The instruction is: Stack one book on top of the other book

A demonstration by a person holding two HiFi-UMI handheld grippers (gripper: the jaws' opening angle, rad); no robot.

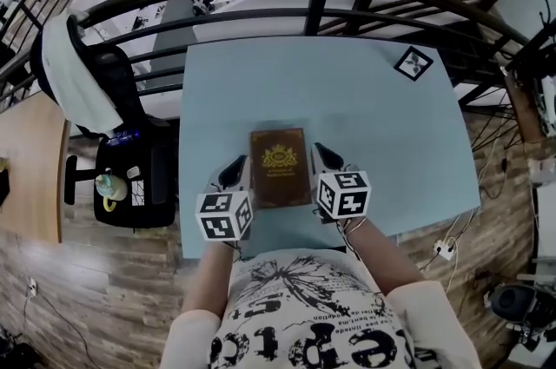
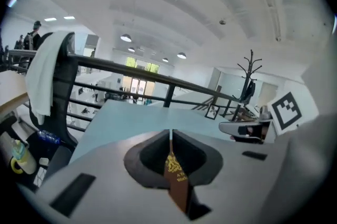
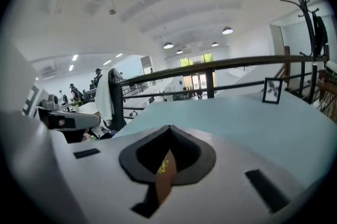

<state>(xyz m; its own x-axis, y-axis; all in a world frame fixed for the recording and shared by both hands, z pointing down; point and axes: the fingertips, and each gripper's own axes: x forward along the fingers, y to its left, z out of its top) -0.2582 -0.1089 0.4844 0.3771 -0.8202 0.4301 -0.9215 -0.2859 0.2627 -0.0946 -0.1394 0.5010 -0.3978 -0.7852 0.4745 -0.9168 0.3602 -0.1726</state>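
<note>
Head view: brown hardcover book with a gold emblem (image 1: 279, 167) lies flat on the near middle of the light blue table (image 1: 365, 107), cover up. Only this one cover shows; cannot tell whether a second book sits under it.

Left tool (image 1: 234, 170): just beside the book's left edge, jaws pressed together. In the left gripper view its jaws meet at a seam (image 2: 170, 136), with a sliver of the book (image 2: 176, 175) showing in the slot below them.

Right tool (image 1: 325, 155): just beside the book's right edge. In its own view the right tool (image 3: 168, 130) is likewise closed, with a brown sliver of the book (image 3: 163, 178) showing below.
</note>
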